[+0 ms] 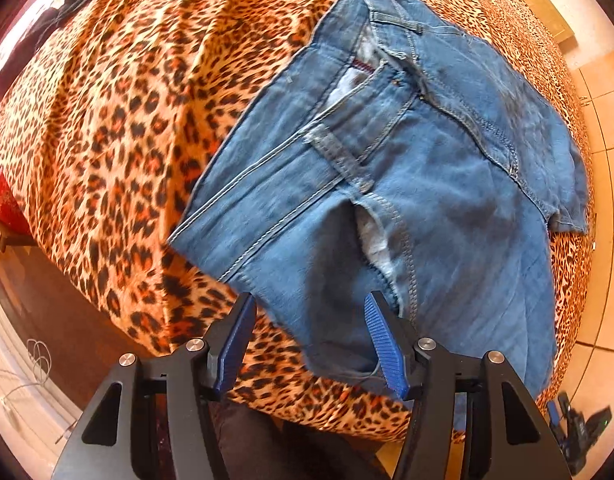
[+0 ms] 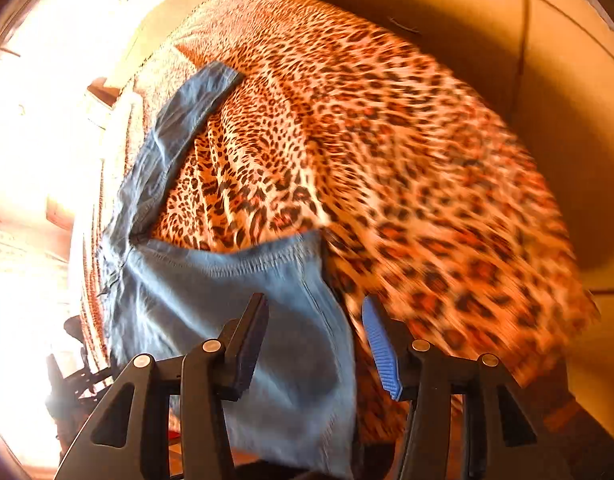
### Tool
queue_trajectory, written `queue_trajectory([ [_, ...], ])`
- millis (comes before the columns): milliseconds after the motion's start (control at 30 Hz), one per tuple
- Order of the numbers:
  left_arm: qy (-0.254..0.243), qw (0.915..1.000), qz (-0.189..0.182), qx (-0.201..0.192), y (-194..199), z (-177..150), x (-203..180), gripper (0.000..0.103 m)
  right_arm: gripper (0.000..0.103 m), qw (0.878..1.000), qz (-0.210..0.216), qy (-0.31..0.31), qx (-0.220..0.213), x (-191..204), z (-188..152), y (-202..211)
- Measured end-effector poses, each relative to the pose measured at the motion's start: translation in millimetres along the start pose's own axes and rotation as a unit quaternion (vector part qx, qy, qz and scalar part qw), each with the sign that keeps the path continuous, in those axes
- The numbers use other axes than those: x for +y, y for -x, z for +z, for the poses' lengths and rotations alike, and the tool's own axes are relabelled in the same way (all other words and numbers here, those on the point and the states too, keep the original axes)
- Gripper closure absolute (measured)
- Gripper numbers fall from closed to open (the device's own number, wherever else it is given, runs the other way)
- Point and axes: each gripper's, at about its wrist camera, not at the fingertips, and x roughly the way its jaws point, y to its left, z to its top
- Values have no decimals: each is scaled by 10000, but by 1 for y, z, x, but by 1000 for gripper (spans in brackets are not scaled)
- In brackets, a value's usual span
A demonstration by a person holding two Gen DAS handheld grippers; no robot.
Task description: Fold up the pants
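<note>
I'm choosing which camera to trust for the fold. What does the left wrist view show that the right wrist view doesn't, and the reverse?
Only the left wrist view shows the waistband, a front pocket opening and the tiled floor.
Only the right wrist view shows a leg hem stretched away and a cardboard box beyond.
Both show blue jeans on a leopard-print cloth, each with its own gripper, left and right, open.

**Two wrist cameras, both looking steeply down**

The left wrist view sits close above the jeans [image 1: 387, 184], waistband toward 12 o'clock. The right wrist view, motion-blurred, hangs close over a trouser leg at 7 o'clock. Both share the leopard-print cover [image 1: 107, 128].
</note>
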Motion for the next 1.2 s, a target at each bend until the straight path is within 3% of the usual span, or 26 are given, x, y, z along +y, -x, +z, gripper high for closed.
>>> queue_trajectory([
  [100, 21, 9999, 103, -32, -1, 0, -3, 46, 57, 9993, -196, 240, 206, 11, 19, -33],
  [133, 65, 9999, 116, -18, 3, -4, -2, 46, 68, 9988, -222, 337, 275, 22, 14, -39],
  [167, 128, 9999, 109, 0, 2, -5, -1, 46, 92, 9970, -438, 570, 275, 28, 14, -43],
  [233, 260, 9996, 95, 28, 3, -7, 4, 46, 92, 9916, -712, 1037, 306, 39, 19, -48],
  [300, 376, 9992, 91, -19, 3, -12, 10, 46, 93, 9877, -823, 1327, -15, 50, 39, -32],
  [400, 531, 9983, 227, -112, 6, -14, 15, 44, 92, 9876, -779, 1294, -425, 56, 86, -14],
  [467, 706, 9970, 292, -80, 5, -15, 18, 44, 89, 9863, -972, 1308, -242, 54, 109, -29],
  [567, 883, 9957, 276, -59, 13, -19, 30, 45, 84, 9852, -1255, 1146, 212, 37, 113, -43],
  [633, 1038, 9940, 212, -264, 29, -21, 36, 45, 78, 9931, -842, 806, 159, 26, 108, -37],
  [700, 1227, 9915, 88, -427, 43, -27, 48, 39, 62, 9975, -487, 493, 166, 9, 96, -22],
  [833, 1505, 9878, -253, -323, 43, -31, 55, 34, 59, 9979, -339, 189, 509, -15, 56, -3],
  [933, 1388, 9899, -298, -46, 12, -13, 53, 35, 56, 9969, -316, 34, 716, -25, 21, 4],
  [1000, 1162, 9931, 27, 119, -4, -5, 46, 44, 61, 9970, -190, -116, 743, -29, 0, 4],
  [1033, 1071, 9939, 181, 196, -11, -1, 44, 46, 84, 9970, -226, -58, 741, -28, -7, 1],
  [1067, 1022, 9941, 289, 207, -11, 0, 43, 46, 91, 9965, -419, 126, 709, -25, -13, -1],
  [1133, 830, 9955, 415, 198, -6, 0, 38, 50, 92, 9968, -502, 312, 536, -14, -14, 8],
  [1200, 475, 9967, 623, 209, -7, 0, 35, 50, 92, 9930, -924, 601, 413, -8, -14, 16],
])
